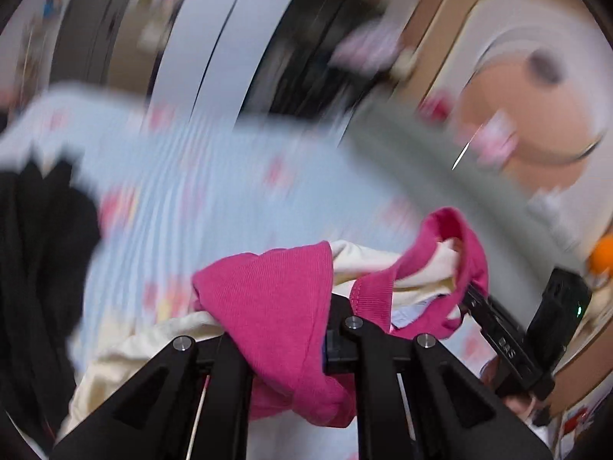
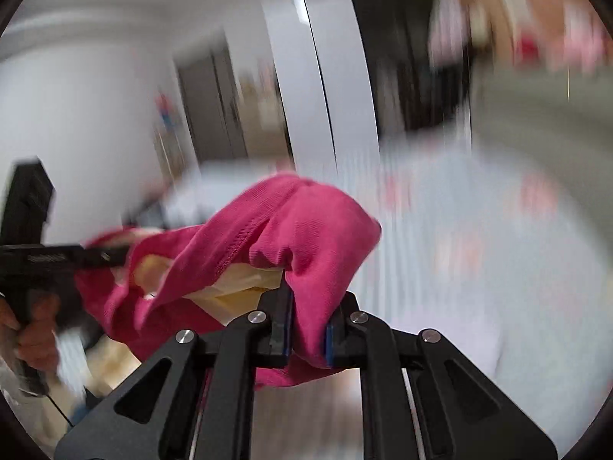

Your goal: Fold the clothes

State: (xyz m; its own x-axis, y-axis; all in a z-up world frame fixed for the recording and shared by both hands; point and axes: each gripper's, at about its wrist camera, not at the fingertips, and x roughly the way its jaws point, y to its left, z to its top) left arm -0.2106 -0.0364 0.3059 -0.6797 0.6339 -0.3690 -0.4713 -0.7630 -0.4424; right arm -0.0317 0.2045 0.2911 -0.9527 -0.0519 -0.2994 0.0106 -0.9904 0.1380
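A pink garment (image 1: 268, 287) with a cream part (image 1: 364, 260) hangs between both grippers above the bed. My left gripper (image 1: 285, 341) is shut on a pink fold that drapes over its jaws. To the right, my right gripper (image 1: 469, 291) pinches the pink neckline. In the right wrist view the pink garment (image 2: 306, 222) is pressed between the blue pads of my right gripper (image 2: 308, 329), with the cream part (image 2: 237, 287) sagging beside it. My left gripper (image 2: 118, 257) holds the other end at the left, with a hand (image 2: 38, 329) on its handle.
Below lies a bed with a light blue striped sheet (image 1: 214, 176) printed with pink shapes. A black garment (image 1: 42, 237) lies at its left and a grey-green blanket (image 1: 421, 161) at its far right. An orange object (image 1: 601, 257) sits at the right edge. The background is blurred.
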